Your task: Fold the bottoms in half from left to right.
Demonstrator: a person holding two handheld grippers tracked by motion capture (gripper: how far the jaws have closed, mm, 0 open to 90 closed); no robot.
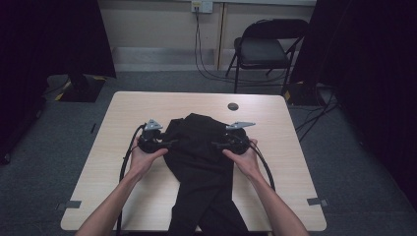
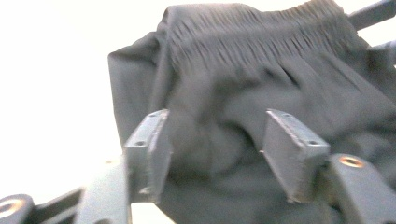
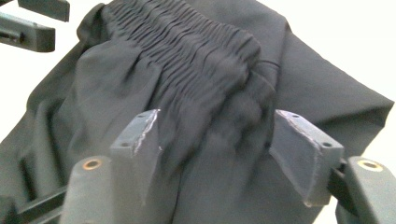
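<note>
High view shows black trousers (image 1: 204, 167) lying mid-table (image 1: 275, 128), legs trailing off the near edge, left gripper (image 1: 169, 143) and right gripper (image 1: 216, 144) flanking them. Gripper views reveal the gathered waistband (image 3: 187, 51), fingers (image 2: 149, 149) spread wide, gripping nothing.

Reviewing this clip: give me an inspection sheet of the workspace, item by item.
Surface: light wooden table, with a small dark round disc near its far edge.
Job's things: black fabric trousers with gathered elastic waistband, crumpled, legs running to the near edge.
Clutter: nothing seen.
Grippers: left gripper and right gripper at the waist's two sides, jaws apart, cloth between them unpinched.
Cables: gripper cables trail toward the person; wall cable.
Surroundings: black folding chair, dark curtains, grey carpet.
</note>
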